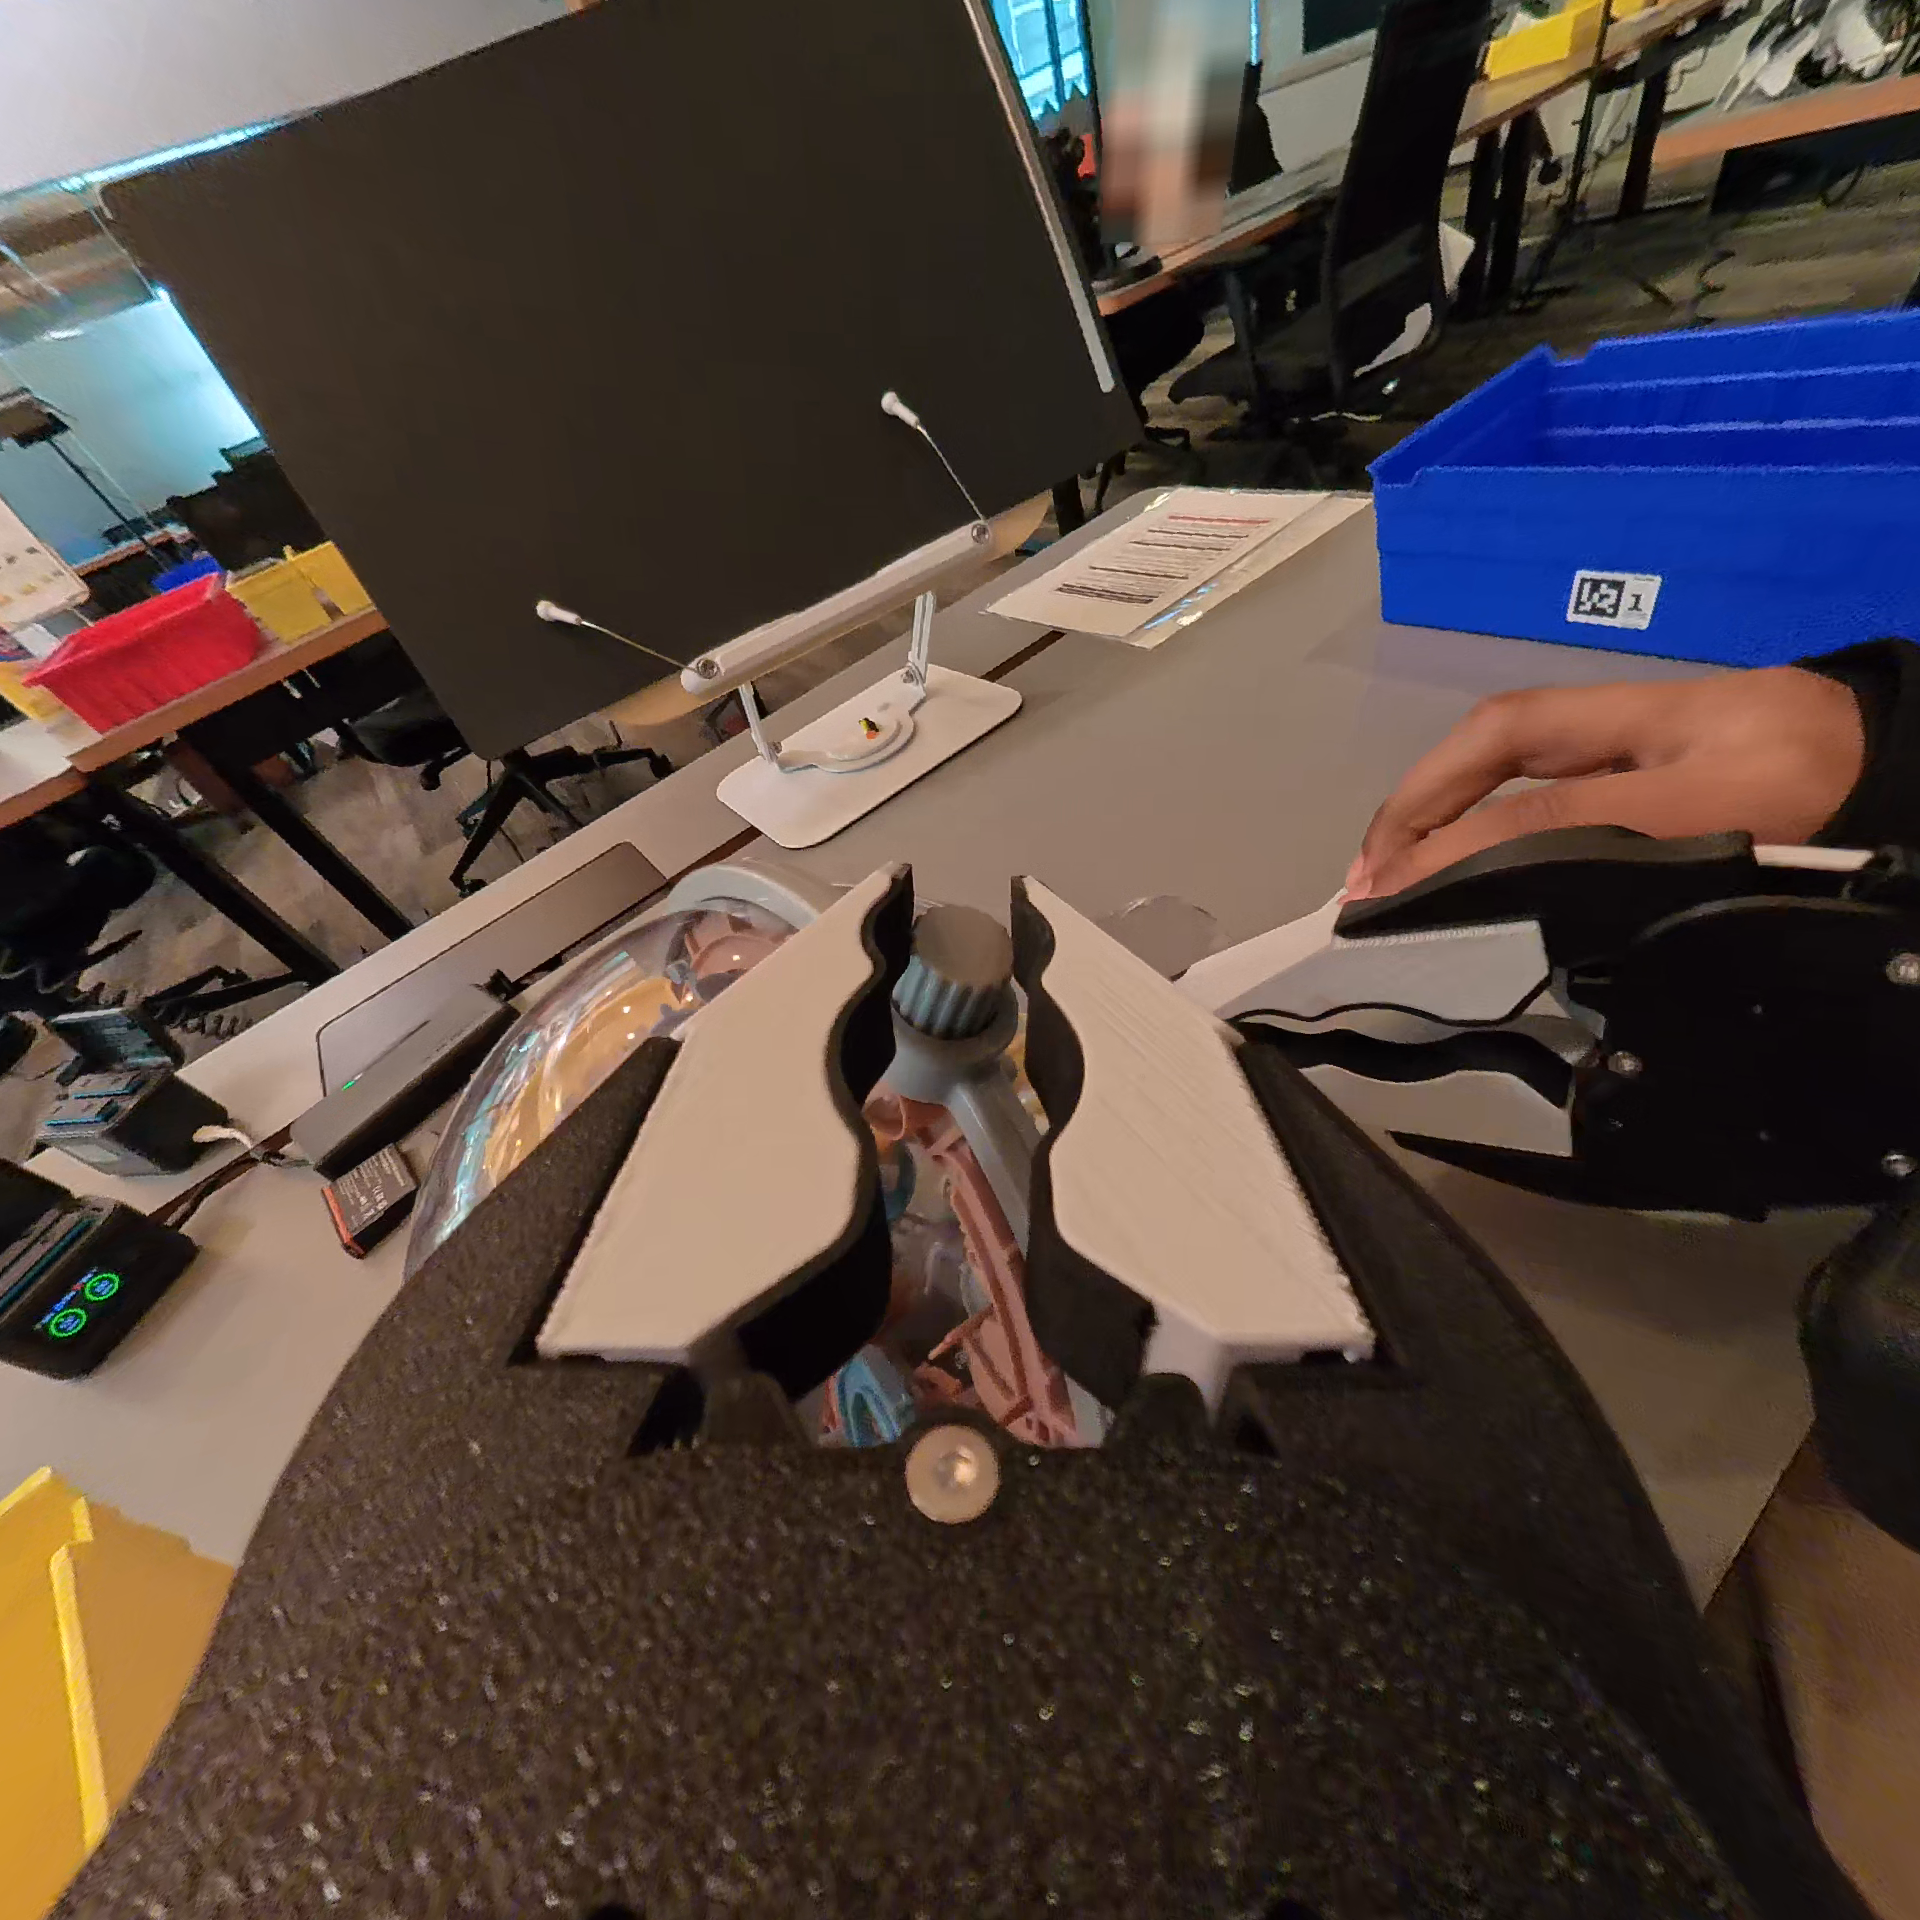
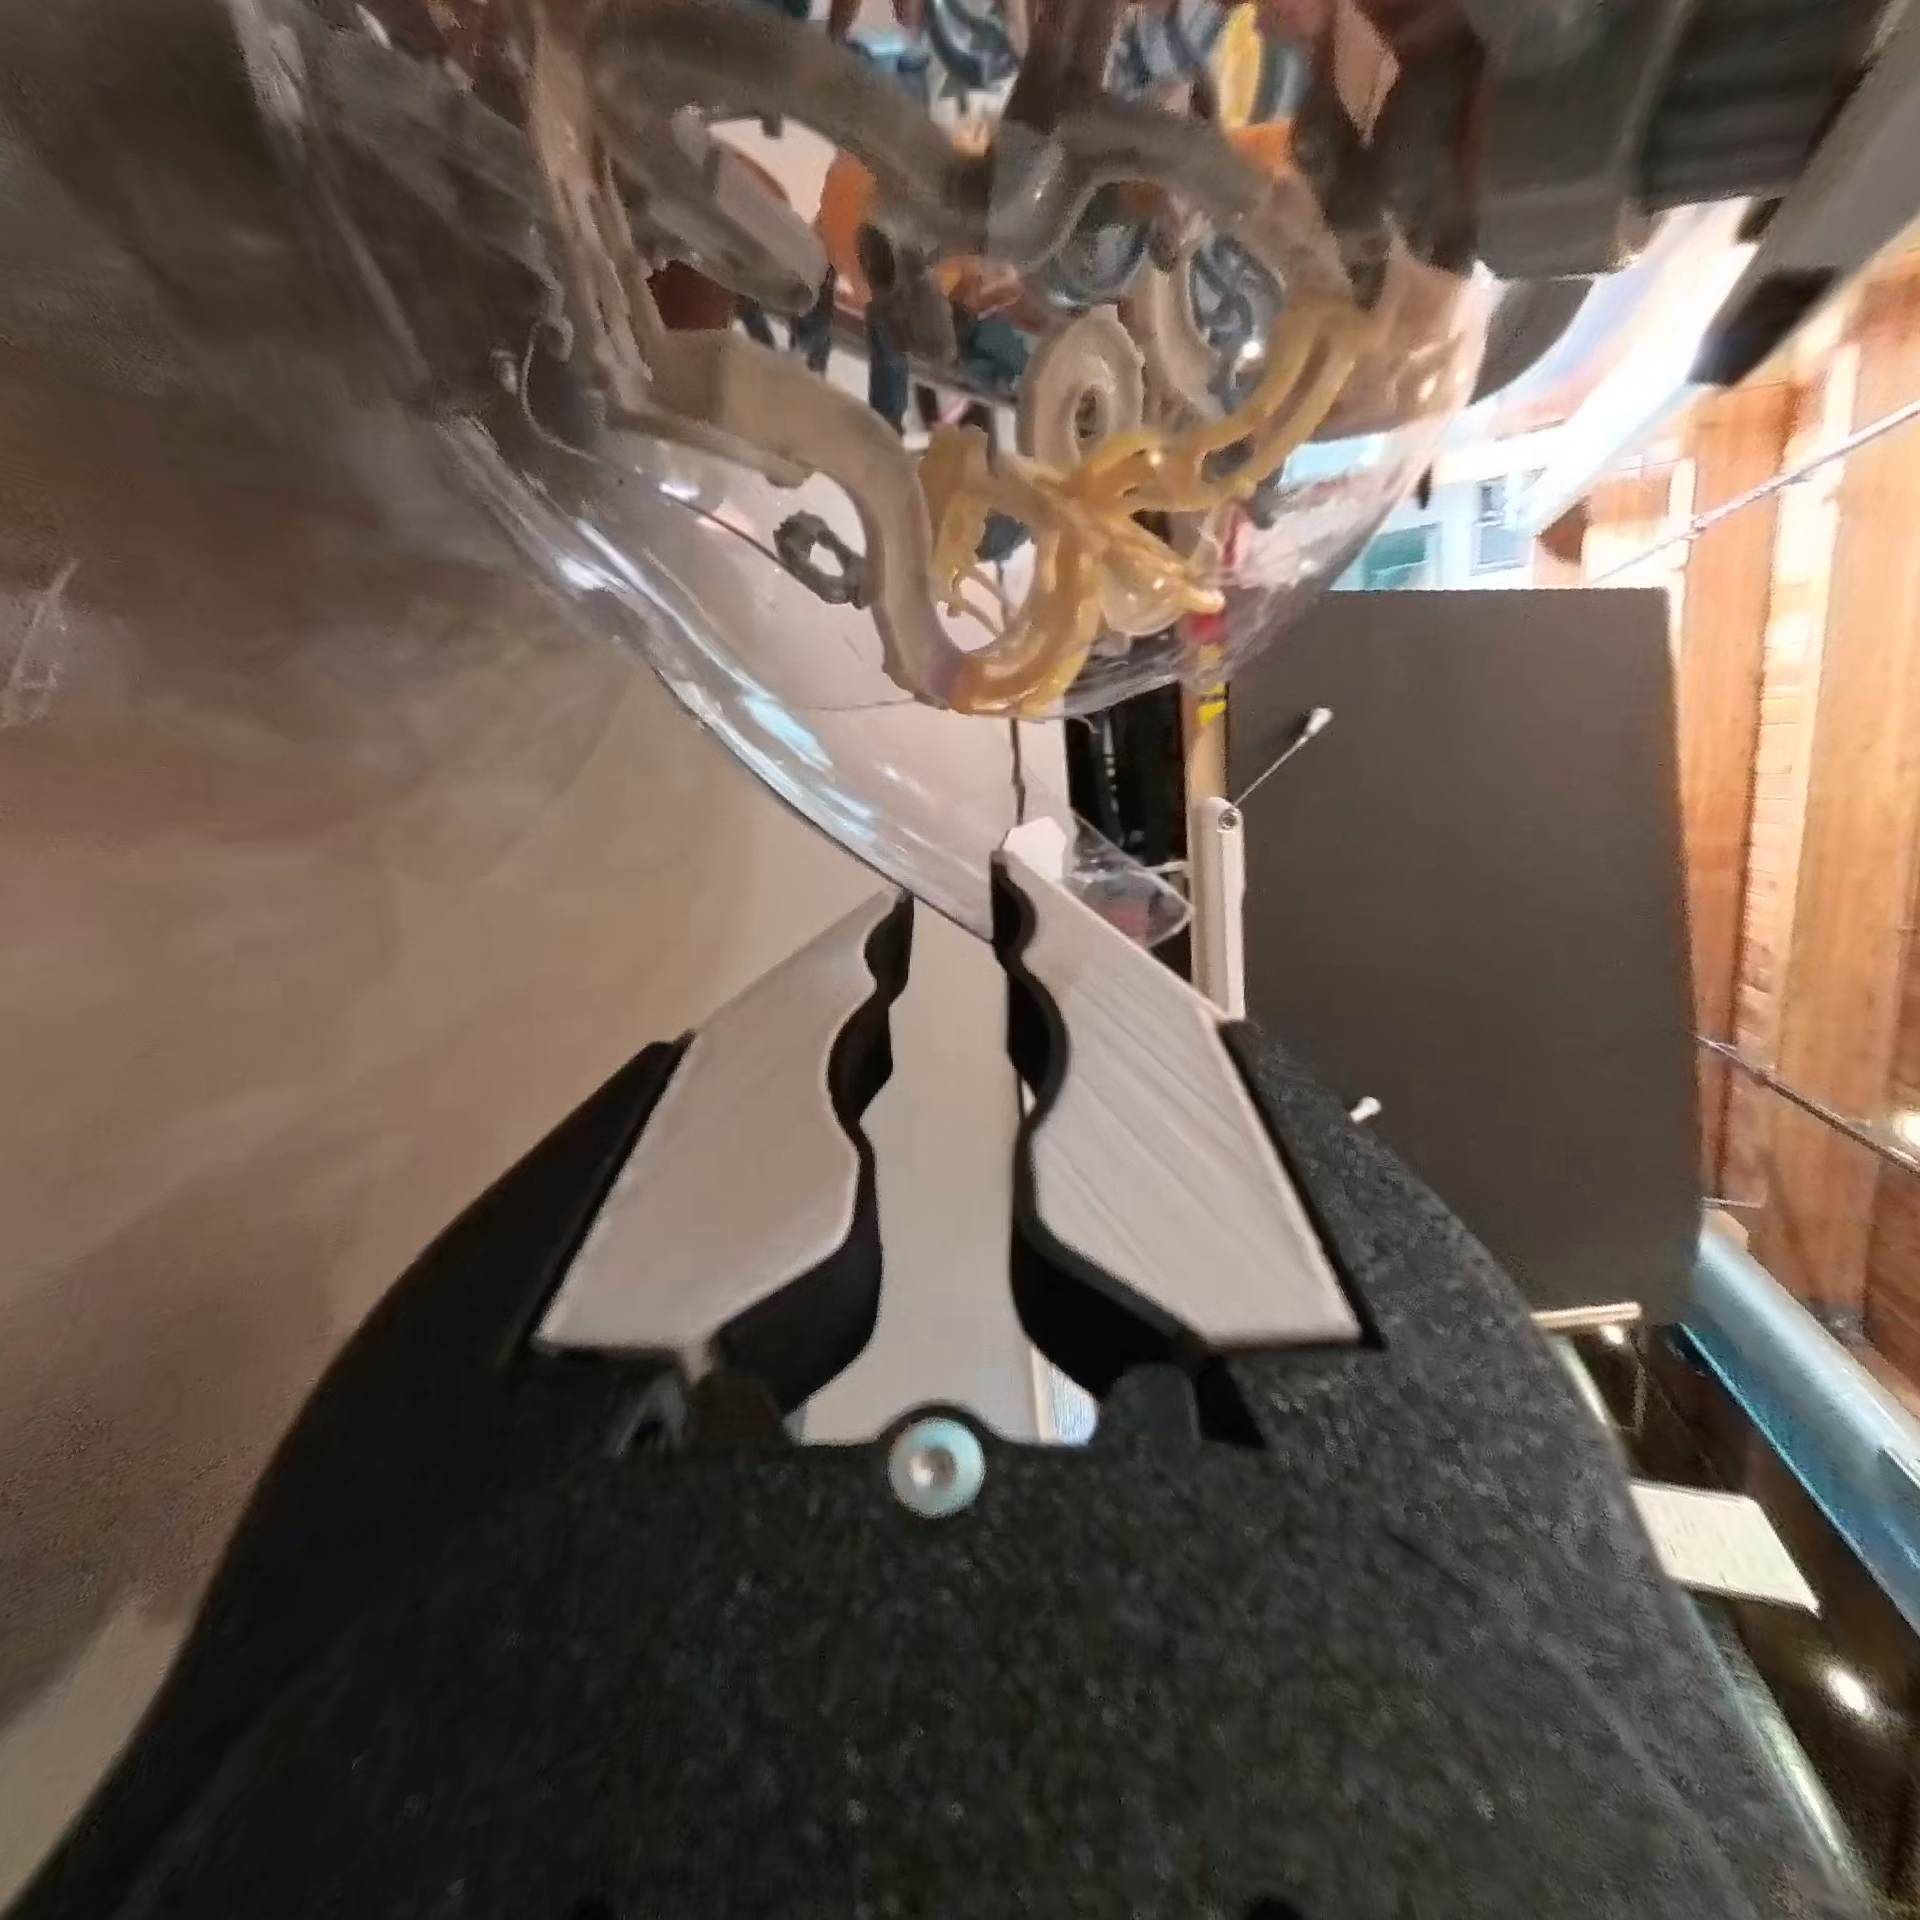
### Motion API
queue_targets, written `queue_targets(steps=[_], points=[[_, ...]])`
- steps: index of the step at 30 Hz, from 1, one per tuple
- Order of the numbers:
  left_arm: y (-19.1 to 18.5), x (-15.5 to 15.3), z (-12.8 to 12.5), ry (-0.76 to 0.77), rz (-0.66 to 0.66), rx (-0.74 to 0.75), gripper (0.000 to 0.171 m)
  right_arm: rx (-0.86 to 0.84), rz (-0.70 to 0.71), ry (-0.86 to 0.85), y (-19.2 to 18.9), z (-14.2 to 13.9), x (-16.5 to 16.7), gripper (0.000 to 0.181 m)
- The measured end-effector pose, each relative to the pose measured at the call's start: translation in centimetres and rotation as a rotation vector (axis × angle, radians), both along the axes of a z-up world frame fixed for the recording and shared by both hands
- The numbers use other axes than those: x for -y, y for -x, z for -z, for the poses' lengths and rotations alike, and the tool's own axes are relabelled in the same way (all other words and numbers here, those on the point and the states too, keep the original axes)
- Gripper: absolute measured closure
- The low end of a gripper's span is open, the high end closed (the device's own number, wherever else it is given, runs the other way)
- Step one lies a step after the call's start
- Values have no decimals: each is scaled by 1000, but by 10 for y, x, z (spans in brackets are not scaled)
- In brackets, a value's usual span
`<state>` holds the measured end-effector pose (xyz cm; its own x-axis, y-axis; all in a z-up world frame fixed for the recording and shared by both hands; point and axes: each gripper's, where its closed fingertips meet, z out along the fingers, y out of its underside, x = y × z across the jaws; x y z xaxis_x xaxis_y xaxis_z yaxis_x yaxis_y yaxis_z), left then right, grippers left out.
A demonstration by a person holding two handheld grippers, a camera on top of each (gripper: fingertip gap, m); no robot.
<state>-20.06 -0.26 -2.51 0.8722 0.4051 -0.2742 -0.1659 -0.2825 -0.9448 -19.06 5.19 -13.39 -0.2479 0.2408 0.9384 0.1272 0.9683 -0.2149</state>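
A clear plastic dome (image 1: 561, 1049) with coloured toy mechanism parts inside sits on the grey table (image 1: 1247, 748). A grey knob (image 1: 961, 951) on a ribbed pale-blue collar stands at its top. My left gripper (image 1: 958, 896) is over the dome, its fingers closed against both sides of the knob. My right gripper (image 1: 1288, 977) comes in from the right, turned on its side, with a person's hand (image 1: 1610, 769) resting on it. In the right wrist view the gripper (image 2: 951, 899) pinches the rim of the dome (image 2: 727, 623), which fills the upper frame.
A black board (image 1: 623, 364) leans on a white stand (image 1: 862, 727) behind the dome. A blue bin (image 1: 1662, 499) and a sleeved printed sheet (image 1: 1174, 561) lie at the far right. Chargers (image 1: 83, 1309) sit at the left, and a yellow bin (image 1: 62, 1662) at the near left. About 12 centimetres separates my left fingertips from my right.
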Motion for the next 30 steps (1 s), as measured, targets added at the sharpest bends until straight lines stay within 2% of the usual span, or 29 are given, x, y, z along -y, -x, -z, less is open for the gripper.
queue_targets(steps=[2, 3, 4, 6, 8, 11, 16, 22, 30], points=[[-1, 2, 0, -22, 7, 6, 157, -48, -5, -5, -3, 2, 3, 164], [3, 6, -6, -70, -18, -18, 171, -33, -7, -6, -4, 9, 4, 162], [5, 10, -10, -96, -15, -35, 171, -10, 13, -12, -4, 17, 1, 164], [7, 16, -8, -103, 21, 52, 171, 27, 34, 4, -3, 32, -9, 163], [10, 21, -8, -131, 28, 87, 171, 84, 53, 94, -2, 44, -19, 164], [13, 19, 1, -92, 7, 66, 171, 90, 45, 197, -1, 43, -22, 164], [10, 11, 6, -61, -10, 24, 171, 118, 26, 237, -5, 46, -27, 164], [16, 13, 7, -77, -40, 48, 171, 140, 0, 351, -12, 36, -36, 163], [18, 13, 7, -80, -68, 15, 171, 254, -22, 774, -13, 33, -35, 163]])
